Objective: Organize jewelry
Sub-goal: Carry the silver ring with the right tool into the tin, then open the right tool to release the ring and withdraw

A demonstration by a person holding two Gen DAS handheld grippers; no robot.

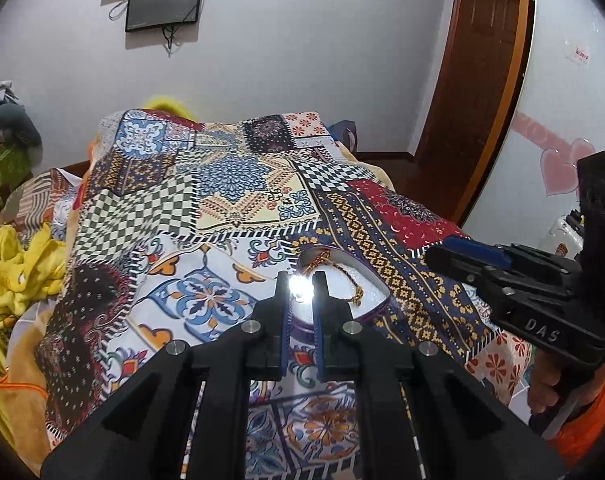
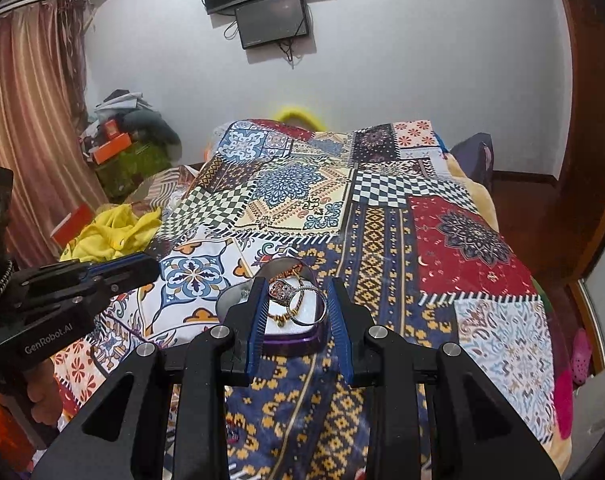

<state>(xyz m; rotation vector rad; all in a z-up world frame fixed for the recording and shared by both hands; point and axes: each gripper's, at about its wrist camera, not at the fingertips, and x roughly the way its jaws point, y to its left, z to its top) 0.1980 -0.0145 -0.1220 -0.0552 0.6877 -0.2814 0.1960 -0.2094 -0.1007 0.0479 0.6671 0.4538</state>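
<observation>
A purple heart-shaped jewelry box point(image 1: 376, 304) point(image 2: 290, 340) with a white lining sits on the patterned bedspread. A gold chain point(image 1: 356, 294) point(image 2: 280, 318) lies inside it. In the left wrist view my left gripper point(image 1: 301, 280) is nearly closed on a small shiny piece that glares white, over the box's near rim. In the right wrist view my right gripper point(image 2: 296, 288) is open just above the box, with a silver ring point(image 2: 302, 300) with a jewelled top between its fingers; I cannot tell whether the ring touches them. Each gripper shows at the side of the other view.
The patchwork bedspread point(image 2: 442, 240) covers the bed. Yellow cloth point(image 2: 110, 232) lies at the bed's left side. Boxes and clothes point(image 2: 122, 140) are piled by the curtain. A wooden door point(image 1: 474, 80) stands at the right, and two screens point(image 2: 270, 4) hang on the wall.
</observation>
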